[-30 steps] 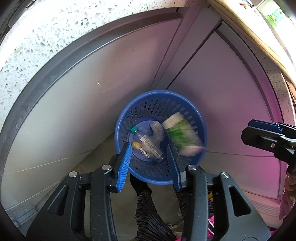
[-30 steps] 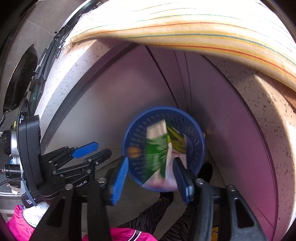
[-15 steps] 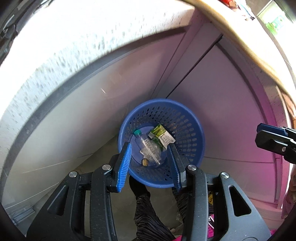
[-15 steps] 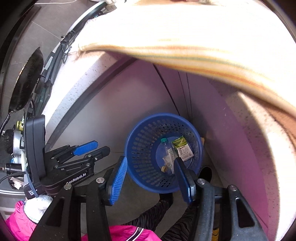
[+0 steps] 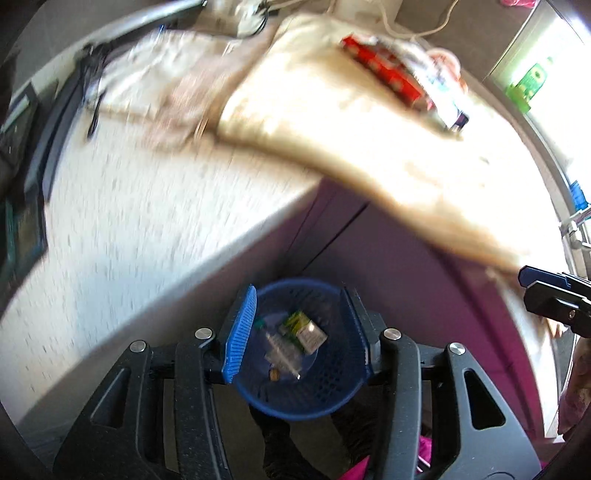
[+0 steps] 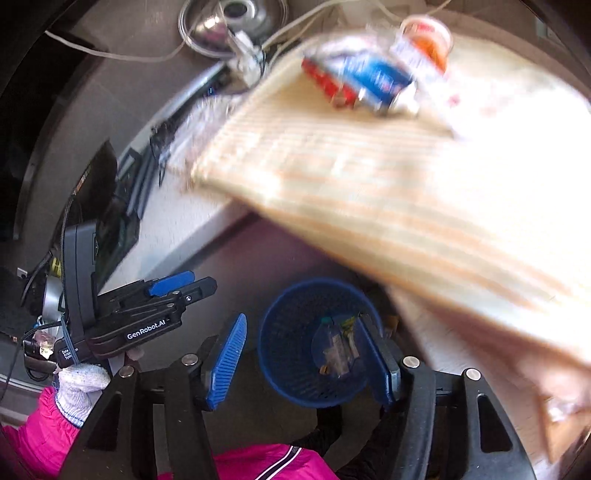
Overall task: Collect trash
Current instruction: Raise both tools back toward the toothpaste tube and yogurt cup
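A blue mesh trash basket [image 5: 325,391] stands on the floor below the counter; it also shows in the right wrist view [image 6: 288,354]. Inside lie a green carton [image 5: 304,328] and a clear plastic bottle [image 5: 282,354]. My left gripper [image 5: 299,332] is open and empty, high above the basket. My right gripper [image 6: 306,362] is open and empty, also above the basket. More trash lies on the striped cloth [image 6: 369,177] on the counter: a red and blue packet [image 6: 365,81] and a round cup [image 6: 424,40]. The red packet [image 5: 380,70] shows in the left wrist view too.
A speckled white counter [image 5: 147,221] overhangs purple cabinet doors [image 5: 406,266]. Cables and a metal bowl [image 6: 229,14] sit at the back of the counter. The views are blurred by motion. The person's pink sleeve [image 6: 33,432] is at lower left.
The green carton dropped from my right gripper into the basket. Both grippers then rose, so the counter top and the cloth with trash have come into view.
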`<control>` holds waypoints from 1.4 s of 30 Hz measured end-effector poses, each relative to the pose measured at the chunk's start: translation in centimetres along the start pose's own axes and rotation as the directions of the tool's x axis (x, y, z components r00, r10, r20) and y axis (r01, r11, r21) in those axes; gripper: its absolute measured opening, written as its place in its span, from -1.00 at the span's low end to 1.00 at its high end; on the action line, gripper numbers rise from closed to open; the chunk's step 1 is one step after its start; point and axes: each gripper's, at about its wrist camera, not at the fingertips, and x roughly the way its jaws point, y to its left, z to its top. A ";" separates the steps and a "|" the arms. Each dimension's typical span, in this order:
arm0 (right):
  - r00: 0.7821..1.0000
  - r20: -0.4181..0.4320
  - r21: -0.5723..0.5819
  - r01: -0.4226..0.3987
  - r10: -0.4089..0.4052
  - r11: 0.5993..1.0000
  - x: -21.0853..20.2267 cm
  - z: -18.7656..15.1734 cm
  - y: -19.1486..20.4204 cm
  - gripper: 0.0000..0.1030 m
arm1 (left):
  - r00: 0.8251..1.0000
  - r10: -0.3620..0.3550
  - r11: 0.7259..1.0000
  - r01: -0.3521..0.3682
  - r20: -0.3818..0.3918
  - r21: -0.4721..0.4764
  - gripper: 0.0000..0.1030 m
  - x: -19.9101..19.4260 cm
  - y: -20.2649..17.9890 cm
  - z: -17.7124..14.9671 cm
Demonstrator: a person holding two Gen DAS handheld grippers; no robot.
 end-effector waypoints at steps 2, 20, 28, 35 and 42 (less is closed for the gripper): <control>1.000 0.029 -0.002 0.002 -0.002 1.000 -1.3 0.8 -0.5 0.26 | 1.000 -0.007 1.000 0.007 0.026 0.006 -0.07 -0.6 -0.8 1.2; 0.984 0.177 0.028 0.029 -0.034 0.999 -7.5 9.8 -7.4 0.65 | 0.987 -0.040 0.996 0.028 0.156 0.082 0.09 -1.9 -8.5 11.6; 0.979 0.204 0.041 0.006 -0.015 0.999 -8.6 13.7 -10.0 0.66 | 0.985 -0.009 0.992 -0.013 0.171 0.126 0.09 -1.2 -11.1 15.6; 0.980 0.200 0.071 -0.031 0.016 0.997 -8.2 17.7 -12.1 0.67 | 0.985 0.004 0.987 -0.032 0.171 0.157 0.09 0.0 -13.0 19.0; 0.982 0.180 0.149 -0.077 0.050 0.986 -6.4 21.5 -14.5 0.67 | 0.990 0.022 0.985 -0.046 0.142 0.168 0.09 2.3 -14.3 21.5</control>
